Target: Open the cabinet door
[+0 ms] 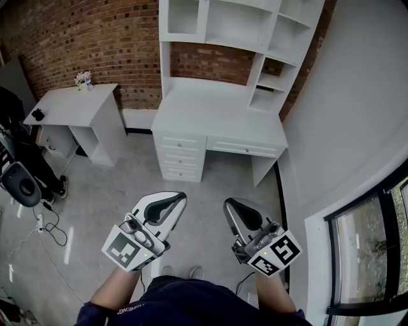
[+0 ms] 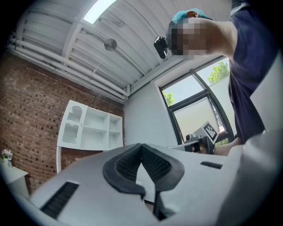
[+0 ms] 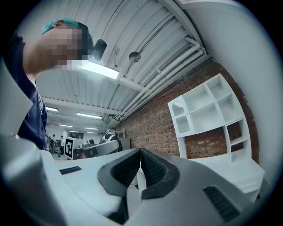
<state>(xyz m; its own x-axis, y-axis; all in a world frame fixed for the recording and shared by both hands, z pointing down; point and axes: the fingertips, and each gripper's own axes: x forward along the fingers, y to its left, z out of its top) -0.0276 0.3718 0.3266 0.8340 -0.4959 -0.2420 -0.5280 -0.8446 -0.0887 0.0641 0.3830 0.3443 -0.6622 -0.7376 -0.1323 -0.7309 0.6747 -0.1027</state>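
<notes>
A white desk [image 1: 217, 118] with a shelf unit stands against the brick wall. Its cabinet door [image 1: 183, 16], with a glass pane, is at the unit's upper left and is closed; it also shows in the left gripper view [image 2: 73, 123] and the right gripper view [image 3: 180, 115]. My left gripper [image 1: 180, 197] [image 2: 141, 145] and right gripper [image 1: 228, 204] [image 3: 140, 151] are held close to my body, over the floor and well short of the desk. Both are shut with nothing between their pads.
A small white side table [image 1: 73, 105] with a flower pot [image 1: 83, 79] stands at the left. A drawer stack [image 1: 182, 156] fills the desk's left side. A chair [image 1: 19, 181] and cables lie on the floor at far left. A white wall and window [image 1: 370, 255] are on the right.
</notes>
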